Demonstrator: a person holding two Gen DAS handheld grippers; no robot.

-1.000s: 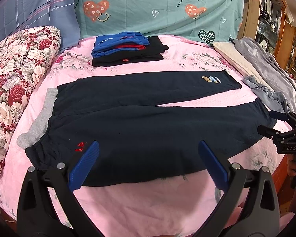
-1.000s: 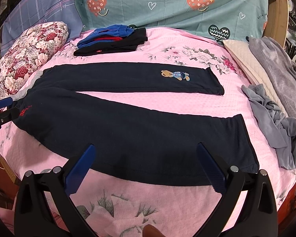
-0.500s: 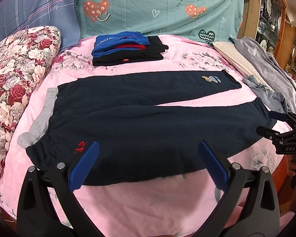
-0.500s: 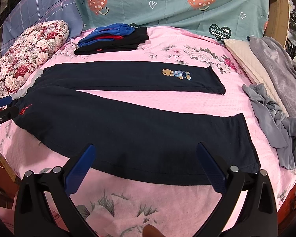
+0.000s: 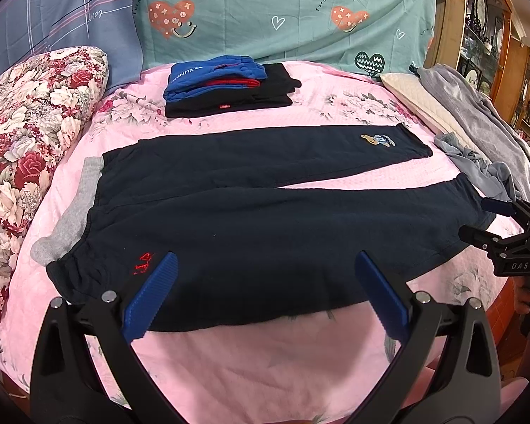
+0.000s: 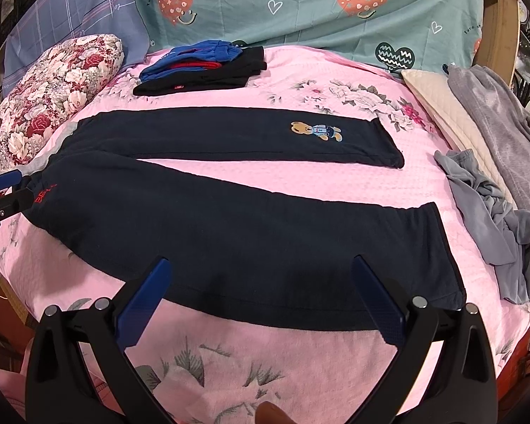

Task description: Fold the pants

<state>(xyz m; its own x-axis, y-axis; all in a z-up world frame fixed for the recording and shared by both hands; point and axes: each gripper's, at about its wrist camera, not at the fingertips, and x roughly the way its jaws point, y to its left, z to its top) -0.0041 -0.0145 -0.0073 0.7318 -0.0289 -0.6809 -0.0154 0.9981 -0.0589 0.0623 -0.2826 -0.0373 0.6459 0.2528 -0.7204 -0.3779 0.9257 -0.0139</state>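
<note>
Almost nothing moves since before: both grippers, left gripper [image 5: 263,291] and right gripper [image 6: 261,295], hover with fingers released over the pants [image 5: 265,219] spread flat on the bed [image 5: 265,360], so a shallow pinch may catch only one layer and drag the legs crooked.

Dark navy pants [image 5: 251,226] lie flat and unfolded across the pink bed [image 5: 265,360], waistband to the left, legs running right and splaying apart in a narrow V. Red stitched lettering [image 5: 142,262] sits by the gathered waistband; a small teddy bear patch [image 6: 316,131] marks the far leg near its cuff.
</note>
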